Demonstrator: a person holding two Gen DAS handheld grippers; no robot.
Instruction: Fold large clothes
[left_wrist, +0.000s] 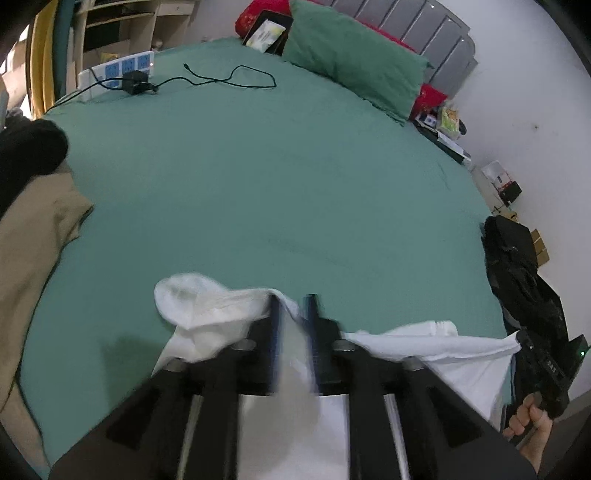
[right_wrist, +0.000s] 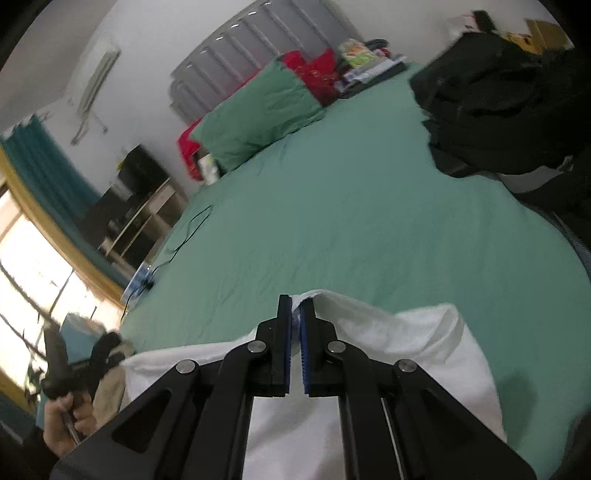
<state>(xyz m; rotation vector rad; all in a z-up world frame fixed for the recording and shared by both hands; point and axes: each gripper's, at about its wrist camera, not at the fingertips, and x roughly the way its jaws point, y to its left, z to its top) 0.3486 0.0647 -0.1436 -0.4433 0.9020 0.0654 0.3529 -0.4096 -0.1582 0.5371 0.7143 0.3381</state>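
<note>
A white garment (left_wrist: 424, 343) hangs stretched between my two grippers above the near edge of the green bed (left_wrist: 258, 177). My left gripper (left_wrist: 293, 306) is shut on one top corner of it, with a sleeve drooping to its left. My right gripper (right_wrist: 296, 306) is shut on the other top corner of the white garment (right_wrist: 406, 343). The right gripper also shows at the right edge of the left wrist view (left_wrist: 532, 354), and the left gripper shows at the lower left of the right wrist view (right_wrist: 74, 365). The lower part of the garment is hidden below the fingers.
A beige garment (left_wrist: 37, 236) and a dark one (left_wrist: 29, 147) lie at the bed's left edge. A black clothes pile (right_wrist: 498, 110) sits at the right edge. A green pillow (left_wrist: 354, 59), a power strip (left_wrist: 118, 72) and a black cable (left_wrist: 229, 79) lie at the far end.
</note>
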